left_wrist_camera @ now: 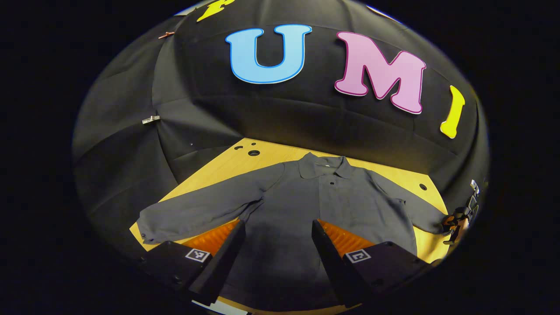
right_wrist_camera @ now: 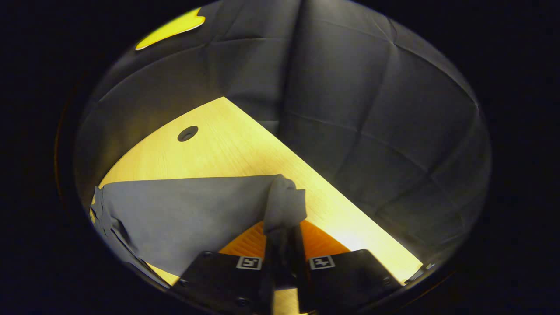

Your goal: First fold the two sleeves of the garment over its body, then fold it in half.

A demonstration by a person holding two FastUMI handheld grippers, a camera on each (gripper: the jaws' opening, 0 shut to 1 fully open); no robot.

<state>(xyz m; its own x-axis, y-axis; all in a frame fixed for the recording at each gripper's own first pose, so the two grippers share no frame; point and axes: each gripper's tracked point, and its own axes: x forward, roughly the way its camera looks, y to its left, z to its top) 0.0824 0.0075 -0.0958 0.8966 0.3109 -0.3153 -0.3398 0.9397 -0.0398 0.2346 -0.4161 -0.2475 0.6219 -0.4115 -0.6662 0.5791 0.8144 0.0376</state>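
Observation:
A dark grey long-sleeved shirt (left_wrist_camera: pixel 302 205) lies flat on the wooden table (left_wrist_camera: pixel 227 168), collar toward the wall, both sleeves spread out. My left gripper (left_wrist_camera: pixel 278 227) hovers open above the shirt's lower body, holding nothing. One sleeve (left_wrist_camera: pixel 197 214) stretches to the table's left edge. At the other sleeve's end (left_wrist_camera: pixel 431 221) the right gripper (left_wrist_camera: pixel 455 223) shows far off. In the right gripper view, my right gripper (right_wrist_camera: pixel 283 234) is shut on that sleeve's cuff (right_wrist_camera: pixel 284 203), which bunches up above the fingertips while the rest of the sleeve (right_wrist_camera: pixel 183 214) trails left on the table (right_wrist_camera: pixel 236 144).
The black cloth wall closes in behind the table and along its sides. Round holes (left_wrist_camera: pixel 253 152) (right_wrist_camera: pixel 187 133) sit in the tabletop near the far corners. The table's right edge (right_wrist_camera: pixel 350 205) runs close beside the held cuff.

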